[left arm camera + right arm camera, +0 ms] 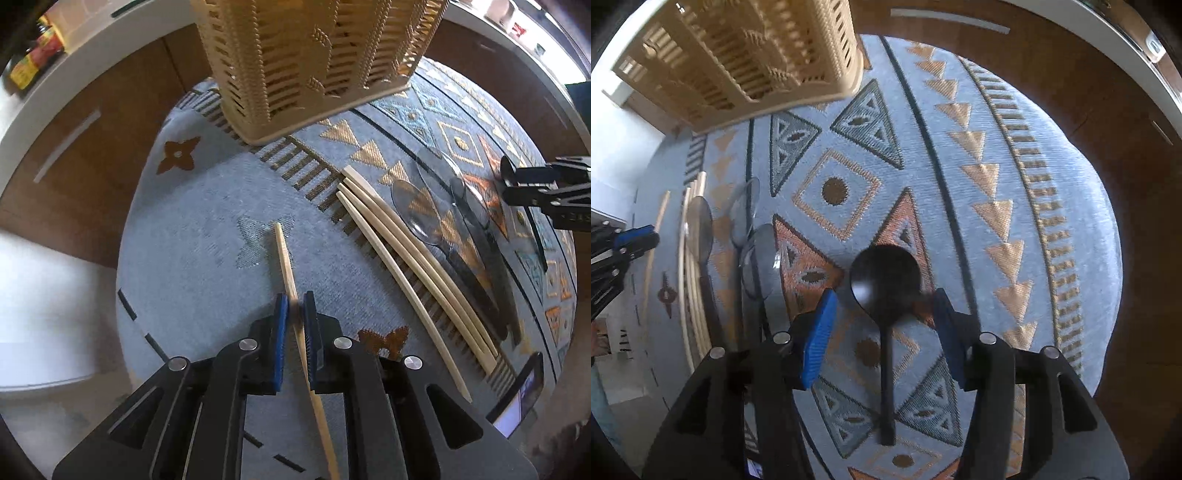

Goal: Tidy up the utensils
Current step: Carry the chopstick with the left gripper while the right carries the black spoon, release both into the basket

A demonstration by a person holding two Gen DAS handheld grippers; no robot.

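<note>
On the patterned cloth (1015, 122) over your tabletop, the tan slatted basket (303, 55) stands behind four pale chopsticks (413, 266) and clear spoons (417, 210), while your left gripper (295, 310) pinches one chopstick (286, 258) and, in the right view only, your right gripper (884, 314) straddles, jaws apart, a black spoon (884, 280).
</note>
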